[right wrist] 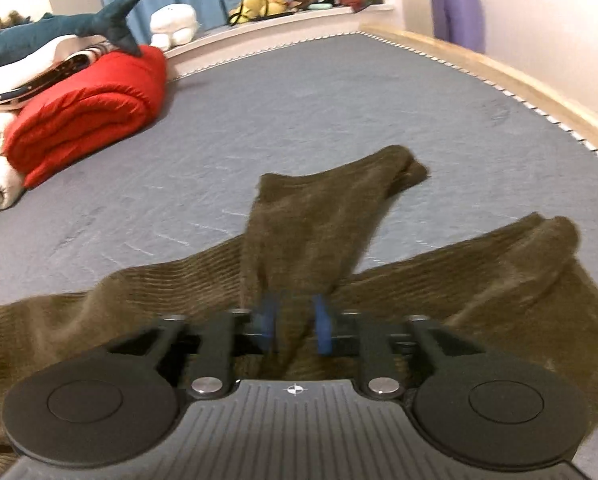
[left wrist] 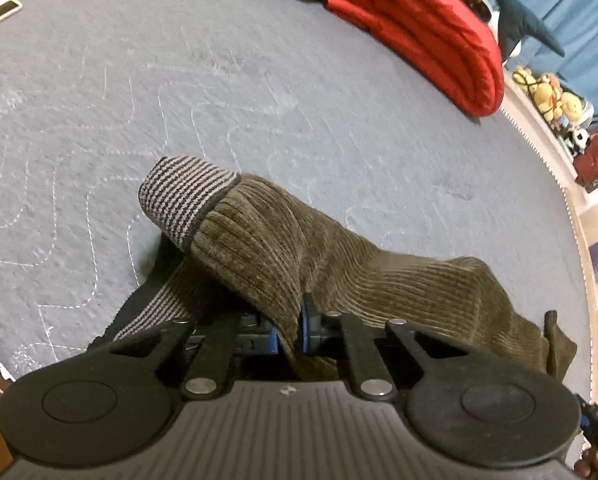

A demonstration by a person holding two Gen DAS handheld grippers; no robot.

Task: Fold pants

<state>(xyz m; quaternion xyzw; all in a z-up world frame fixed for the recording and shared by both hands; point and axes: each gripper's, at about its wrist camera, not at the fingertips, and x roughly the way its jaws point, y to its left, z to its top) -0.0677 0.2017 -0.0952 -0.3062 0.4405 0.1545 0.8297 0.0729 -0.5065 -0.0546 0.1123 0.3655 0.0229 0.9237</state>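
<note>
So this looks like the very start of the fold, with both tongs just getting a hold on the brown corduroy pants [left wrist: 339, 272], which are lying rumpled on the grey quilted mattress [left wrist: 179, 100], well clear of the rolled red blanket [left wrist: 427, 28] at the far end. The left gripper [left wrist: 289, 332] is pinched nearly all the way down on a ridge of corduroy near the striped knit waistband [left wrist: 183, 200], blue pads pressing the cloth from both sides, so it has a solid hold. The right gripper [right wrist: 297, 328] is roughly half open with a bunched fold of a pant leg [right wrist: 319, 216] running up between its pads; the picture is smeared right there, so I can't tell if it's really clamping or the fabric is just sitting in the gap. The 2 legs are splayed apart in a V on the side away from the red blanket, one end tilted up. My guess for what comes next: make sure the right side has a firm bite, then lift both ends together, pull the cloth taut and lay one leg over the other. Biggest risk I'd say is the right end slipping out mid-lift.
</note>
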